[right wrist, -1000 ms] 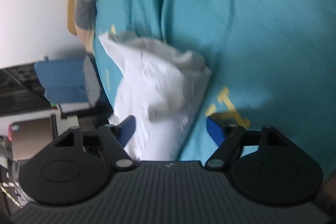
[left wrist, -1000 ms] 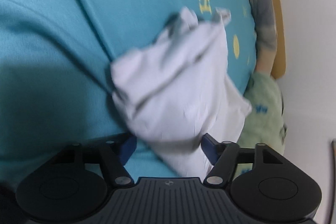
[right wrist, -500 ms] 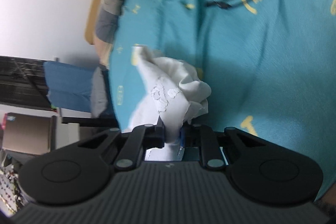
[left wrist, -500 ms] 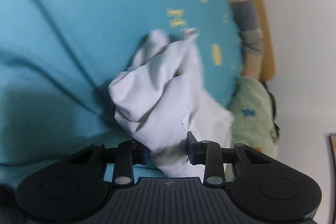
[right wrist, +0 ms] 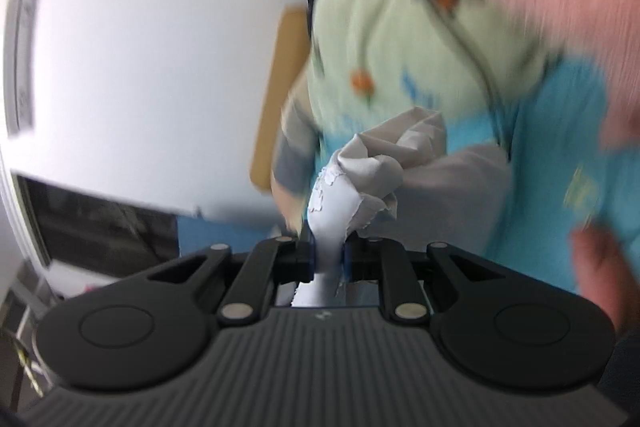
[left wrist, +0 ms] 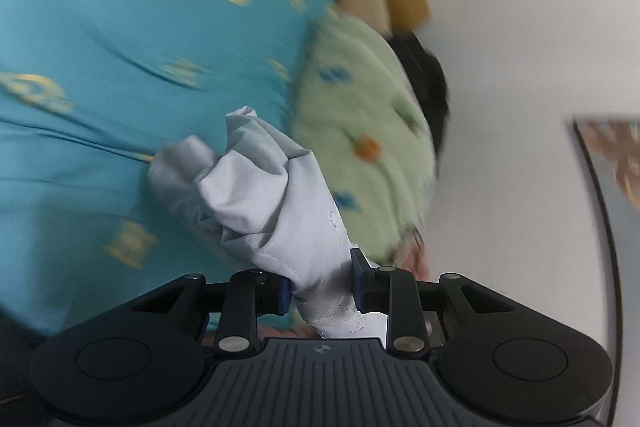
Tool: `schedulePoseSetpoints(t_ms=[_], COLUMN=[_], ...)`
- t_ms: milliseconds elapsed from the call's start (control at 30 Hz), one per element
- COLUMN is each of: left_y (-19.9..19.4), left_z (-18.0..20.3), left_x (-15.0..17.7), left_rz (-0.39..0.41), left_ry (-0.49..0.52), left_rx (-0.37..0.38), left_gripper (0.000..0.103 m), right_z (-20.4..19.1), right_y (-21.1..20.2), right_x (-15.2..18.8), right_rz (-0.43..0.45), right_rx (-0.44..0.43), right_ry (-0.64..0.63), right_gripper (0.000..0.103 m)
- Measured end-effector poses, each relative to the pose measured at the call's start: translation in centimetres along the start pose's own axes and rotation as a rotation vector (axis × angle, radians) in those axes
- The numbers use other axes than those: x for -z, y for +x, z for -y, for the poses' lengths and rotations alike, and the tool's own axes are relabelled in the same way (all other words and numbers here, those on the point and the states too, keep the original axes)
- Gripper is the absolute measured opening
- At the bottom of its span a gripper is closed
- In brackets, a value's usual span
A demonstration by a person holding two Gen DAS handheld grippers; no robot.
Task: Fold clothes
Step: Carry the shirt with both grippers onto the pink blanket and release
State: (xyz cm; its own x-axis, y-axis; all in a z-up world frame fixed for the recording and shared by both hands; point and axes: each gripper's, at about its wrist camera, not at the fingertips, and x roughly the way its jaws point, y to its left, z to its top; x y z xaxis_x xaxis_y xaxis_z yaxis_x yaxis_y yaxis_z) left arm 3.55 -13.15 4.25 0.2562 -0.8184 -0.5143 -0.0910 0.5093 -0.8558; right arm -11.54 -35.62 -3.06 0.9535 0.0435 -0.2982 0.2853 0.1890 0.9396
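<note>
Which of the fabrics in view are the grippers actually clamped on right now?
The white garment: both the left gripper and right gripper pinch it. The teal bedspread and pale green printed cloth lie untouched behind.

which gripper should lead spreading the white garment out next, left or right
Probably the left. Both grip the white garment, but the left gripper faces open teal bedspread to lay it on. The right gripper faces the green pillow and wall.
</note>
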Motion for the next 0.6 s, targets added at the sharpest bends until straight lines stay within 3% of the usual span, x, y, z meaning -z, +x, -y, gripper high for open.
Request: schedulePoseSetpoints(t_ms=[200, 400, 500, 600], left_y=[8.7, 16.4, 20.1, 23.5], left_z=[13.7, 26.1, 27.9, 26.2], left_x=[3.8, 9.2, 12.1, 15.3], left_rz=[-0.131, -0.238, -0.250, -0.285], left_ry=[0.161, 0.322, 0.395, 0.463], left_rx=[0.134, 0.350, 0.384, 0.339], left_gripper=[0.030, 0.030, 0.030, 0.030], right_z=[-4.0, -10.4, -10.1, -6.4], right_y=[-6.1, -13.4, -16.1, -17.2], right_x=[-12.0, -21.4, -23.2, -23.1], right_rz=[0.198, 0.444, 0.530, 0.547], right_rx=[-0.019, -0.043, -0.014, 0.089], right_ry=[-0.036, -0.263, -0.321, -0.320], right_gripper=[0.016, 0.016, 0.016, 0.016])
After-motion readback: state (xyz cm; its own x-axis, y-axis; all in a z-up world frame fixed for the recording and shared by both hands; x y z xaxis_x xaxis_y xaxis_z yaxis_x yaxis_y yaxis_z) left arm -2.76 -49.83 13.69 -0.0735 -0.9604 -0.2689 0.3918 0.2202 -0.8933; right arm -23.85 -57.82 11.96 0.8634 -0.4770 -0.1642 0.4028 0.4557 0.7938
